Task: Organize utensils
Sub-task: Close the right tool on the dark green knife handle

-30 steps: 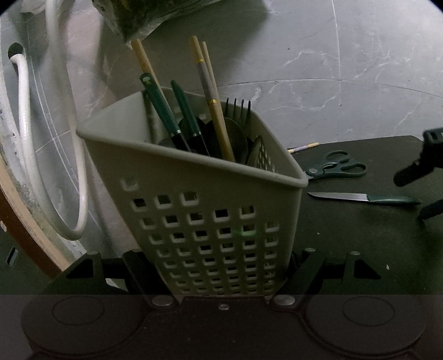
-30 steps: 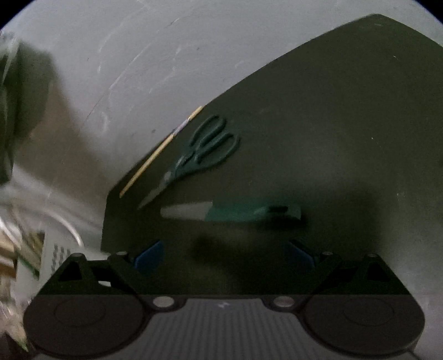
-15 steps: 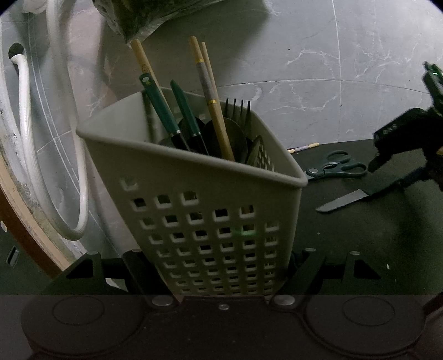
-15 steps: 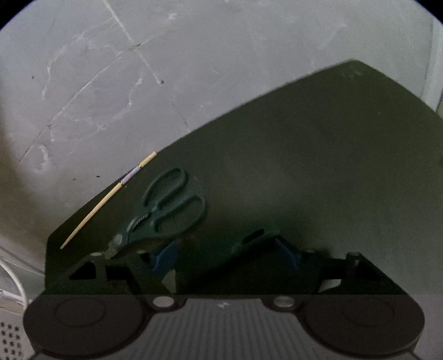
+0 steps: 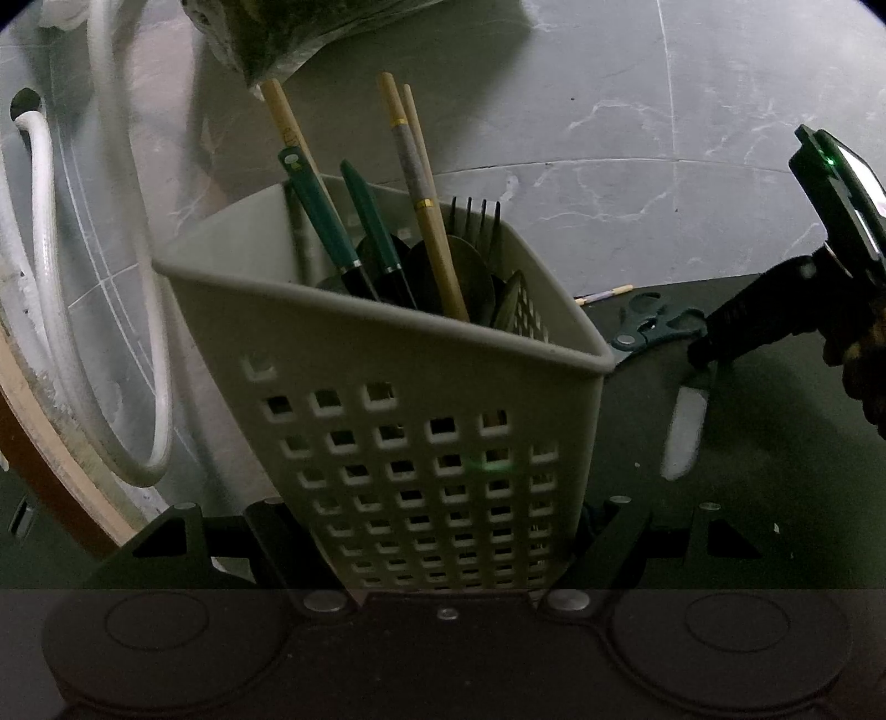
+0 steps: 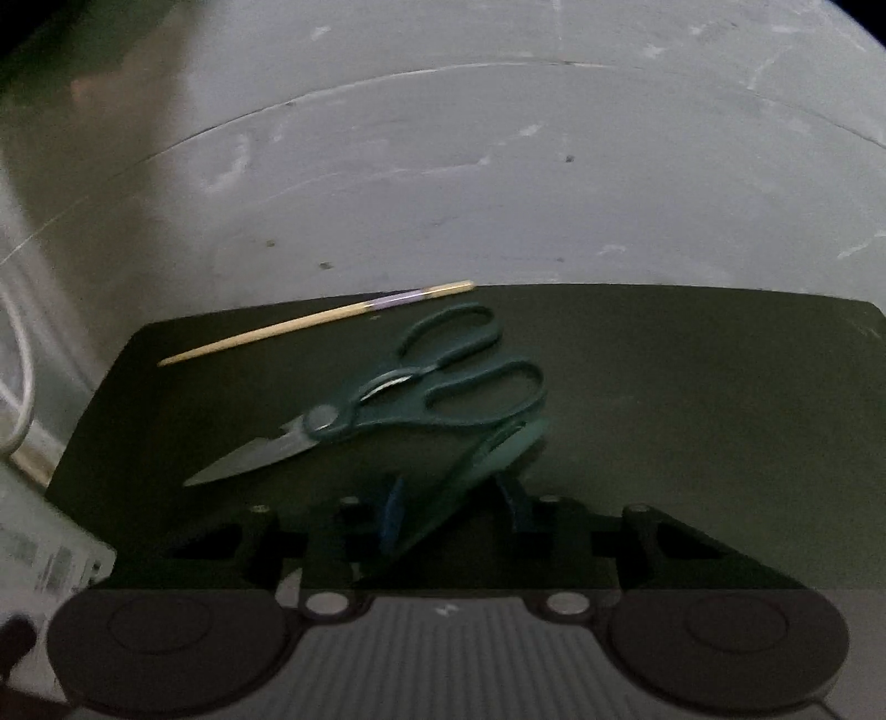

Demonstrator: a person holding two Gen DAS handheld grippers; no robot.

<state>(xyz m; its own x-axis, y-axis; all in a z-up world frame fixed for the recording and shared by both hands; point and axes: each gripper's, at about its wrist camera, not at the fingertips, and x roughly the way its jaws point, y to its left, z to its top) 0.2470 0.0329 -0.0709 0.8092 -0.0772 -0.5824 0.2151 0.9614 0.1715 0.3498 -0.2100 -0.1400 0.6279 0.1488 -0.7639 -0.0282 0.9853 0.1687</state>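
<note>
while the left gripper (image 5: 443,531) stands with its jaws pressed against the two lower sides of a pale perforated utensil basket (image 5: 421,443), pinching it close in front of its camera, the right gripper (image 6: 451,512) has just been drawing its jaws together around the green handle of a knife (image 6: 487,465), which now sits between the blue pads (image 6: 390,512) and looks pinched there, though the blur leaves the contact itself unclear. from the left wrist view the knife's pale blade (image 5: 684,435) hangs downward below the right gripper's dark fingers (image 5: 742,327), above a dark mat (image 5: 775,454) that lies on a grey marbled surface (image 5: 609,138). the basket is tilted and holds green-handled utensils (image 5: 321,221), wooden chopsticks (image 5: 426,205), a dark fork (image 5: 476,221) and what seem to be spoon bowls, all standing upright against each other. on the mat, in the right wrist view, a pair of green-handled scissors (image 6: 410,404) lies flat just beyond the held knife, blades pointing left, and a single chopstick (image 6: 315,321) with a lilac band lies near the mat's far edge, beside the scissors but apart from them. a white hose (image 5: 50,310) loops down on the left side of the basket, and a dark bag (image 5: 288,33) hangs at the top of the left view.
</note>
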